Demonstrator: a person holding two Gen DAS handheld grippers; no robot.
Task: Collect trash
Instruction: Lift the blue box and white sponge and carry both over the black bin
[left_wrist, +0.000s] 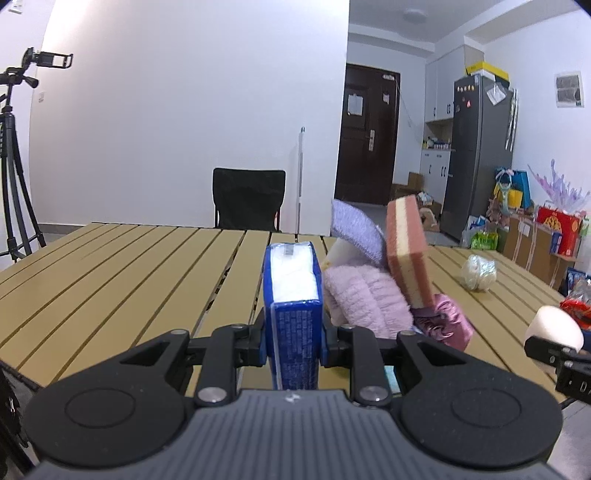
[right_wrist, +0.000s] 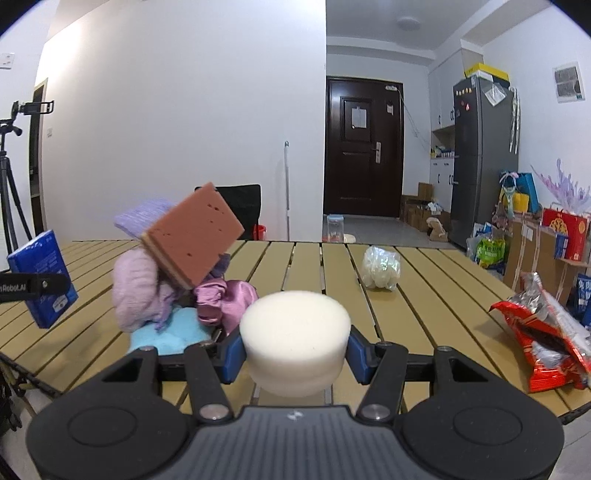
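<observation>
My left gripper (left_wrist: 293, 341) is shut on a blue tissue pack (left_wrist: 293, 295), held upright above the slatted wooden table (left_wrist: 110, 266); the same tissue pack (right_wrist: 42, 280) shows at the left of the right wrist view. My right gripper (right_wrist: 295, 350) is shut on a round white foam puck (right_wrist: 295, 339), which also appears at the right edge as the foam puck (left_wrist: 554, 328). A crumpled clear plastic ball (right_wrist: 380, 267) lies mid-table. An opened red snack bag (right_wrist: 546, 339) lies at the table's right edge.
A pile of pink and purple cloths (right_wrist: 147, 291) with a pink sponge (right_wrist: 194, 240) propped on it sits centre-left, over a light blue cloth (right_wrist: 173, 334). A black chair (left_wrist: 249, 199) stands behind the table, a tripod (left_wrist: 14, 155) at far left, boxes and bags (right_wrist: 554, 236) at right.
</observation>
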